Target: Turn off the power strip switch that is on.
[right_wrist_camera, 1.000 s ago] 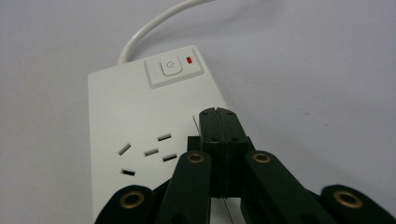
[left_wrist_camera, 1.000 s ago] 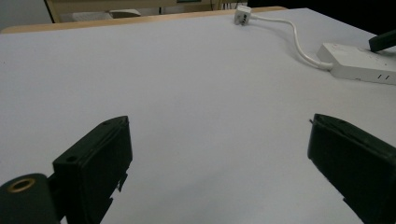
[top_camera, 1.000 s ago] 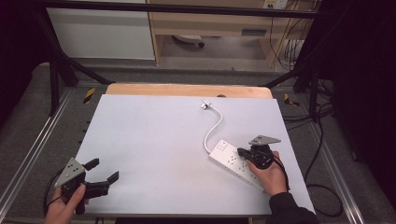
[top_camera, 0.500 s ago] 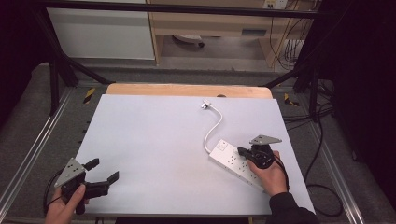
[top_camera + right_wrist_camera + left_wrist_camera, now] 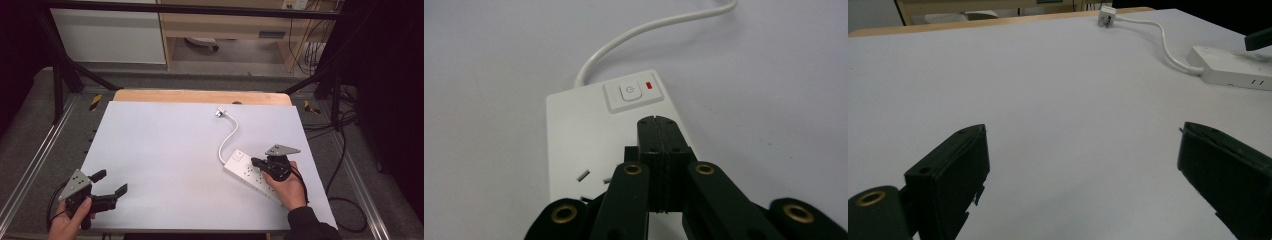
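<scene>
A white power strip (image 5: 247, 172) lies on the right half of the table, its white cable (image 5: 229, 137) curving back to a plug (image 5: 220, 111). My right gripper (image 5: 256, 162) is shut with nothing held, its tips just above the strip. In the right gripper view the closed tips (image 5: 657, 122) sit just short of the strip's power button (image 5: 629, 93) and a red light (image 5: 648, 85). My left gripper (image 5: 111, 183) stands open near the front left corner. Its jaws are wide apart over bare table in the left gripper view, with the power strip (image 5: 1233, 70) far right.
The white table top (image 5: 165, 150) has a wooden strip (image 5: 200, 96) along its far edge. Metal rails (image 5: 30, 165) run beside the table. Black cables (image 5: 345, 200) lie on the floor at the right. A shelf unit (image 5: 235, 25) stands behind.
</scene>
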